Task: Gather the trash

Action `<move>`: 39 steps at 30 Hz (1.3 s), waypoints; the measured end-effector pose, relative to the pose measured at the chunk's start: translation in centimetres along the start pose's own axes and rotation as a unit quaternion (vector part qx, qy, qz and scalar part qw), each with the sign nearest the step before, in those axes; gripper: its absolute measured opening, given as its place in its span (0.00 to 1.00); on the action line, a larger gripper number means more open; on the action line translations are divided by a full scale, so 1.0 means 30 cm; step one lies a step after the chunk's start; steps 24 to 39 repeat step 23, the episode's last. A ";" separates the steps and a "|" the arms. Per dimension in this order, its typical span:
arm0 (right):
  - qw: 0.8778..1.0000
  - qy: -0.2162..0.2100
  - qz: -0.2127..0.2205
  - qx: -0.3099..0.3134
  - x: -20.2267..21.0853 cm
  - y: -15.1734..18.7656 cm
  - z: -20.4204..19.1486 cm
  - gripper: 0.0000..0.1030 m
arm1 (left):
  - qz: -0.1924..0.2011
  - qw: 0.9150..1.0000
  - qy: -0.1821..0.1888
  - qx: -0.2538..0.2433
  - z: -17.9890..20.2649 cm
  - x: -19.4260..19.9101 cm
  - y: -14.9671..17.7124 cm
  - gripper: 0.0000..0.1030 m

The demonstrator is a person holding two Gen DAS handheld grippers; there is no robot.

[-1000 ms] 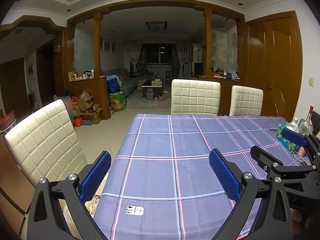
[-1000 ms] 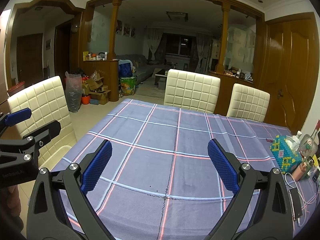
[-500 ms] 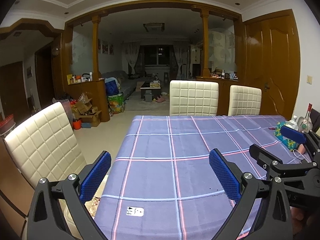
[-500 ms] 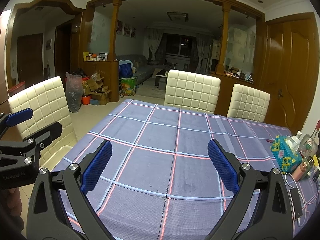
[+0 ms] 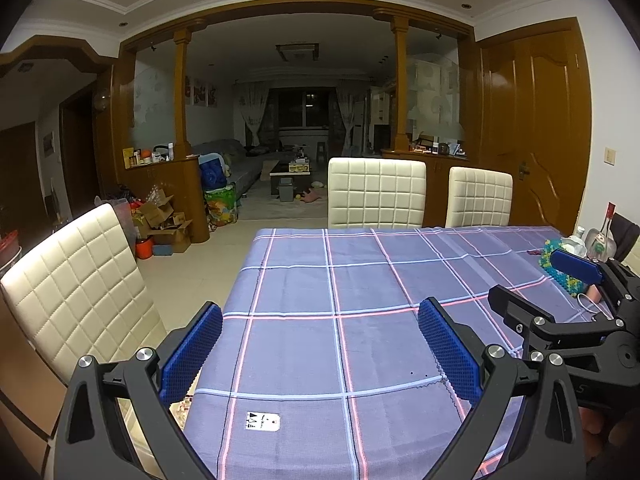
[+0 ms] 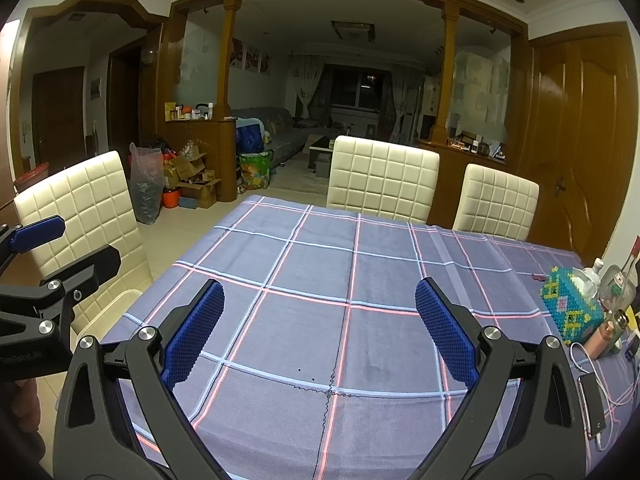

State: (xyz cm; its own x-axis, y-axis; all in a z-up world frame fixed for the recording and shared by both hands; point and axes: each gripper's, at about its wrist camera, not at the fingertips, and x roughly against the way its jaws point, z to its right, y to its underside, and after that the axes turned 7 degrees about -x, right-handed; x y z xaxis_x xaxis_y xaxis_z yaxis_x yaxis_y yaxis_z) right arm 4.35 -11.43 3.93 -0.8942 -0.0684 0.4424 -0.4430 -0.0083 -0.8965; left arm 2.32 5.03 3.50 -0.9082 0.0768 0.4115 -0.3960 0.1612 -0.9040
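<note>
Left gripper (image 5: 320,354): one, fingers spread wide, empty.
Right gripper (image 6: 320,334): one, fingers spread wide, empty.
Worktop (image 6: 320,264): one, checked cloth.
Chairs: three, cream.
Trash: none discernible on worktop.
White label (image 5: 262,421): one, near edge.

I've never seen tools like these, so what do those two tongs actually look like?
Both look alike. The left tongs and right tongs each have two black, angular plastic arms with triangular cut-outs and silver screws at the joints. Each arm ends in a flat blue pad with a fine dotted texture. No cables or sleeves show.
</note>
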 end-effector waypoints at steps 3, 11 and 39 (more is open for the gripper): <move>1.000 0.001 0.001 0.001 0.000 0.000 0.000 0.92 | 0.000 1.000 0.002 0.000 0.002 0.000 -0.003 0.93; 1.000 0.001 0.001 0.000 -0.001 0.000 0.001 0.92 | -0.002 1.000 0.002 0.000 0.003 0.005 -0.002 0.93; 1.000 0.002 -0.001 0.000 -0.005 0.006 0.009 0.93 | -0.017 1.000 -0.015 0.005 -0.007 -0.013 -0.009 0.93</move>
